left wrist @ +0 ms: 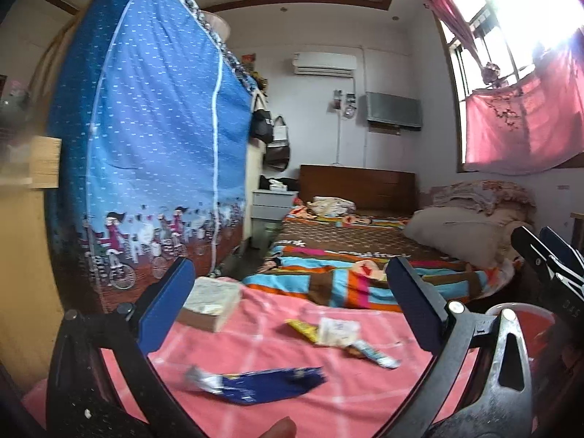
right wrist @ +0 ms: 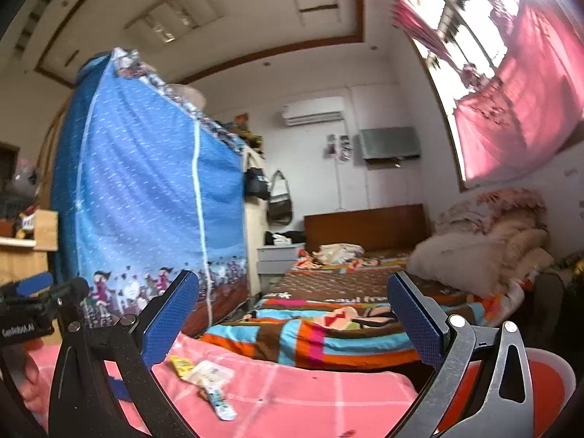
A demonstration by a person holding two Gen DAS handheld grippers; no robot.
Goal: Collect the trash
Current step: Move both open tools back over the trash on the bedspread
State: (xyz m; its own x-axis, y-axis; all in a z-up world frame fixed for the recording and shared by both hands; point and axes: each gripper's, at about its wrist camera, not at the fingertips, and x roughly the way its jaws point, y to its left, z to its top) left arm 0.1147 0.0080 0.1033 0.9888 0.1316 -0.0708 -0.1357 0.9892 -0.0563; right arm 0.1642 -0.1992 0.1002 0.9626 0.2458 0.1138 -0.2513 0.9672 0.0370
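Left gripper: jaws wide, nothing between them, held above the pink checked cloth. A fingertip shows at the bottom edge of the left view.

Right gripper: jaws wide, nothing held, also above the cloth. It is seen at the right side of the left view, apart from the left gripper.

Trash on the cloth, all lying flat and untouched:
- Blue wrapper, torn, with a silver end, nearest the near edge, below the left gripper.
- Yellow wrapper, farther in, touching the white packet.
- White packet, just beside the yellow wrapper on its right, overlapping it slightly.
- Striped wrapper, narrow, extending from under the white packet toward the right edge.

In the right view the yellow wrapper, white packet and striped wrapper lie in one cluster near the left blue pad.

A book lies near the far left corner of the cloth, behind the left gripper's left pad.

A red bin with a pale rim stands off the right edge of the cloth, partly hidden by gripper frames.

Beyond the far edge: a bed with a striped, multicoloured cover and pillows. At left, a blue fabric wardrobe. On the far wall, an air conditioner; at right, a window with pink curtains.
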